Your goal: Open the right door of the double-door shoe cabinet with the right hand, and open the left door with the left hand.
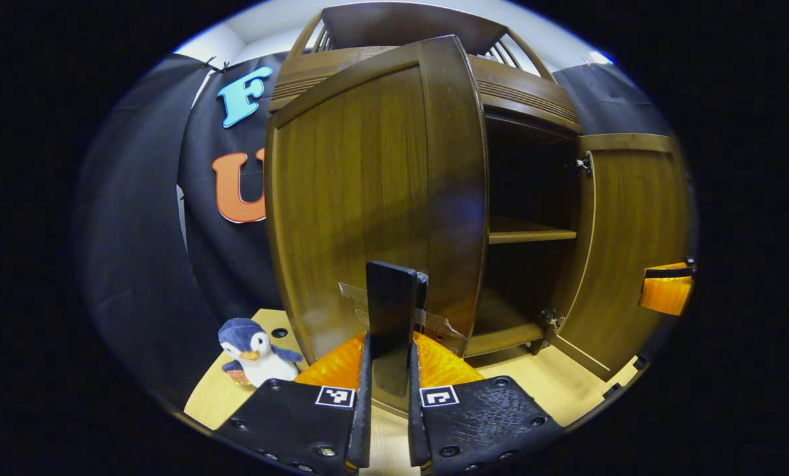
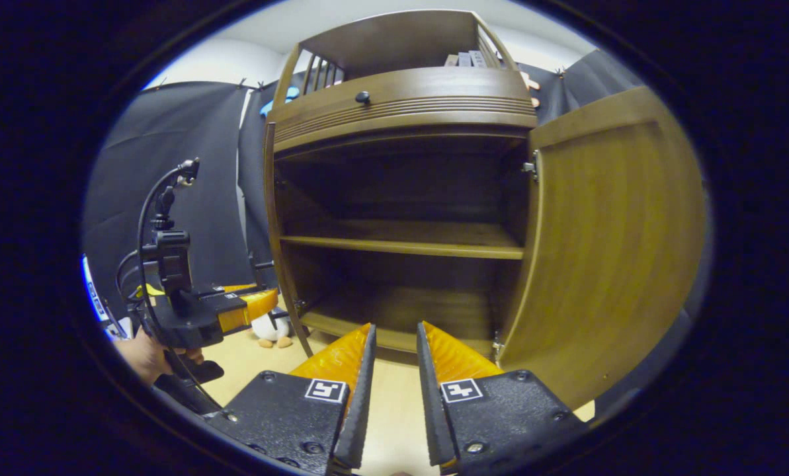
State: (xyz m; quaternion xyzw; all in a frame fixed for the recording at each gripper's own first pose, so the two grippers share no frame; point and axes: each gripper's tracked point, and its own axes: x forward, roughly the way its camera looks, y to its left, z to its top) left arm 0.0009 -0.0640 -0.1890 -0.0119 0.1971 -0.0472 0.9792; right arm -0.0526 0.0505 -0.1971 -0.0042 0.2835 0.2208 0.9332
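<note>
Wooden and dark brown, the shoe cabinet (image 2: pixel 401 106) stands on the pale tabletop (image 2: pixel 394 403) against the black cloth wall, both doors swung out and its inner shelf (image 2: pixel 401 246) bare; the right door (image 2: pixel 606 244) stands wide open at the right side of the right gripper view, hinged along its left edge; the left door (image 1: pixel 374 198) stands open too, turned nearly edge-on in the left gripper view, with a dark upright handle (image 1: pixel 391 317) on its face and a strip of clear tape beside it; the left gripper (image 1: pixel 390 370) has its jaws pinching that handle, one finger on each side; the right gripper (image 2: pixel 394 350) hangs before the open cabinet, apart from the right door, its jaws close together with a narrow gap and nothing between them; a small plush penguin (image 1: pixel 256 352) sits on the tabletop, left of the left door
</note>
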